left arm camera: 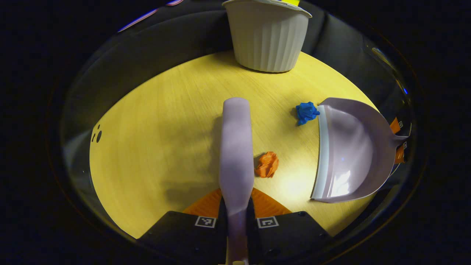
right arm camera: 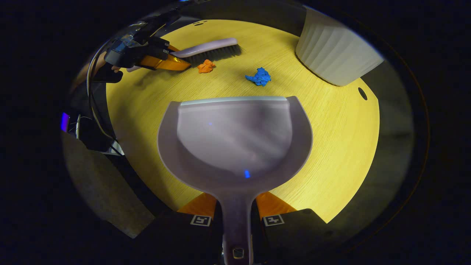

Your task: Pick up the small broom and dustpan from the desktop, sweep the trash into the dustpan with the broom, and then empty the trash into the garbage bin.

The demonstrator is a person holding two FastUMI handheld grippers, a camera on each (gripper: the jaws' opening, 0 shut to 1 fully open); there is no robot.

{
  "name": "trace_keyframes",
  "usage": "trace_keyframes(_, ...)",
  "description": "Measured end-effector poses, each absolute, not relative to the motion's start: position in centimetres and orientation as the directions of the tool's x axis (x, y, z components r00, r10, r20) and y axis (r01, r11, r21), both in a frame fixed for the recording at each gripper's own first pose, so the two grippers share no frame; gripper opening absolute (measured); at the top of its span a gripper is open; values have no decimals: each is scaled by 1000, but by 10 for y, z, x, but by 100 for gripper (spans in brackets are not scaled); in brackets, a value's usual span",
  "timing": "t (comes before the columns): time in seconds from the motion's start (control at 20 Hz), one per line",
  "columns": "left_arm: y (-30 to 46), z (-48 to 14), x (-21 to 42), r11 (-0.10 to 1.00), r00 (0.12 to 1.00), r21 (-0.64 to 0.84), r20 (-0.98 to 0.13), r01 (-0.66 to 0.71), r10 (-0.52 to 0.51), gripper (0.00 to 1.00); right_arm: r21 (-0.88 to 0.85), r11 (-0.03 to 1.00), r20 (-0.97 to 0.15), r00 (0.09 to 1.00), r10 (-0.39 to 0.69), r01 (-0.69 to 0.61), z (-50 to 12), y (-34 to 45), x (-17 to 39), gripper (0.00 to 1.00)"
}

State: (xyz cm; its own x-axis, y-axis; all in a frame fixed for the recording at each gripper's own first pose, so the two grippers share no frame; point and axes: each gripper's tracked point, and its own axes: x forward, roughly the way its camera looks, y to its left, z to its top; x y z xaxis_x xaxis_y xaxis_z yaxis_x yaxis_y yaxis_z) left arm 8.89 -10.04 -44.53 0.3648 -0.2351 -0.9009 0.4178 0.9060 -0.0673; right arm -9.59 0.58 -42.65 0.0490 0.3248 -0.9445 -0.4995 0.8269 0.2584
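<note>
My left gripper [left arm camera: 236,208] is shut on the handle of the lilac broom [left arm camera: 236,147], whose head stretches forward over the yellow table [left arm camera: 154,147]. An orange paper wad [left arm camera: 267,164] lies just right of the broom. A blue wad [left arm camera: 306,112] sits by the pale lip of the lilac dustpan [left arm camera: 349,151]. My right gripper [right arm camera: 237,217] is shut on the dustpan [right arm camera: 235,140] handle, with the pan flat on the table and its mouth facing the wads. From there the broom [right arm camera: 209,49], orange wad [right arm camera: 206,66] and blue wad [right arm camera: 259,77] lie ahead, and the left gripper [right arm camera: 162,60] shows far left.
A white ribbed garbage bin [left arm camera: 268,36] stands at the table's far edge, also the bin [right arm camera: 336,53] at upper right in the right gripper view. Small cable holes [left arm camera: 97,133] pierce the table. Bare tabletop lies left of the broom.
</note>
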Motion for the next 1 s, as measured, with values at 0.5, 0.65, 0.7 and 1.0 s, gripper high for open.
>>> trace_keyframes(0.5, -190, -405, 67, 776, 171, -332, -858, 536, -485, 26, 236, 822, -943, 84, 323, -518, -431, 3, -100, 33)
trace_keyframes(0.65, -214, -396, 55, 726, 114, -385, -838, 569, -534, 26, 236, 835, -932, 127, 339, -497, -430, 5, -96, 36)
trace_keyframes(0.7, -219, -393, 52, 722, 111, -390, -835, 571, -538, 26, 233, 840, -929, 144, 342, -491, -431, 6, -95, 36)
trace_keyframes(1.0, -208, -368, 48, 782, 244, -310, -832, 540, -498, 26, 231, 900, -919, 219, 326, -371, -441, 2, -99, 39)
